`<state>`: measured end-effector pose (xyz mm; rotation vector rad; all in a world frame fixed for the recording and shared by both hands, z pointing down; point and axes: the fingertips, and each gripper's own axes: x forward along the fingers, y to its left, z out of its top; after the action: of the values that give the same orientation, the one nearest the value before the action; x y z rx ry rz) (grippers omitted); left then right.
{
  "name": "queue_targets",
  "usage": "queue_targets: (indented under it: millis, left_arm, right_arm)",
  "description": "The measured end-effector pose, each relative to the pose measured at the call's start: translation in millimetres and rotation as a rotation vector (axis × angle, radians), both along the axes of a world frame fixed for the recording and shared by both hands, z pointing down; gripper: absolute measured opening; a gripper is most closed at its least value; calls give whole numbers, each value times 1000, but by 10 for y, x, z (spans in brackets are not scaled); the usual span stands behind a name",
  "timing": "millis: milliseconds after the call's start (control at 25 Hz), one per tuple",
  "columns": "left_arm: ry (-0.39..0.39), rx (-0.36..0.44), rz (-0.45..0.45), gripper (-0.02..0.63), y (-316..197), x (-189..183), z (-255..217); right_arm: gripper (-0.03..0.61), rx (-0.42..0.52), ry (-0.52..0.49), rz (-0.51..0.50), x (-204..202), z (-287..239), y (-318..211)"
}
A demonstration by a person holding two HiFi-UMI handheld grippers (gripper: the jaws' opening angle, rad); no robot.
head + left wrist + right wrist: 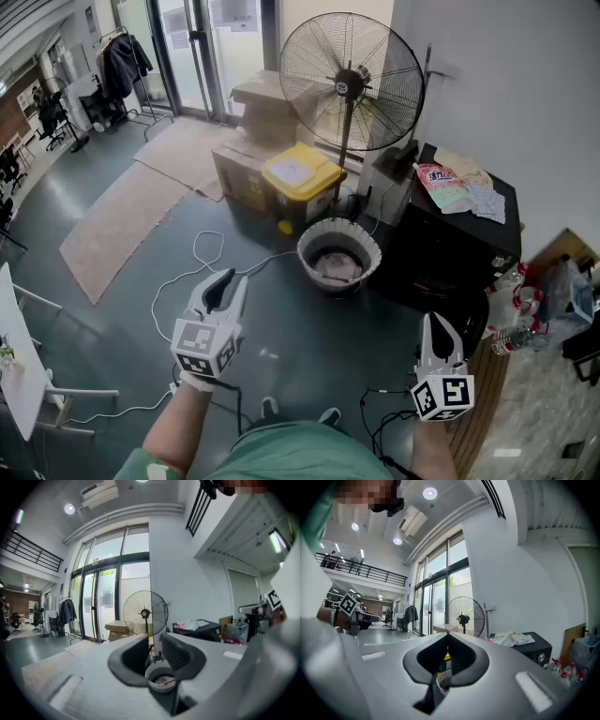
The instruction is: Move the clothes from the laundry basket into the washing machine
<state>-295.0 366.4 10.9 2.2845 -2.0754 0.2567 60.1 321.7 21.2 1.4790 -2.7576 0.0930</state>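
Observation:
A white round laundry basket [319, 239] stands on the dark floor with crumpled clothes [336, 266] in it. Right of it is the black washing machine [459, 248]; its door is hidden from the head view. My left gripper [229, 278] hovers in front of the basket, shut and empty. My right gripper [437, 322] is held lower right, near the machine's front, also shut and empty. The left gripper view shows the left gripper [152, 641] and, past its jaws, the basket [161, 681]. The right gripper [447, 637] points level toward the basket [442, 681] and the machine [529, 646].
A big standing fan [352, 80] rises behind the basket. A yellow-lidded bin [302, 178] and cardboard boxes [267, 112] sit to its left. Cables [202, 258] trail over the floor. Packets [459, 183] lie on the machine; spray bottles [520, 281] stand at right.

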Motion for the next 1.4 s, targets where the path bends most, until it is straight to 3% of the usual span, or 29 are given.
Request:
queue_targets:
  millis: [560,720,840,1120,1400]
  left_arm:
    - [-22,18,-43,86,-53,518,-86]
    - [-21,24,-60,86,-18,697,-90]
    - [-18,24,-72,86,0,774,-60]
    - [-3,-9,-95,92,-113,655,126]
    - [22,-22,-67,122,-665,269,323]
  right_arm:
    - [9,-4,-39,-28,518,79,-112]
    - [157,-17,-32,-39,660,135,-155]
    - [196,-24,-16,-54,701,196,-199]
    - [198,-47,-8,-78,598,320,-377]
    - [198,-70,9,-50,271,400,-806]
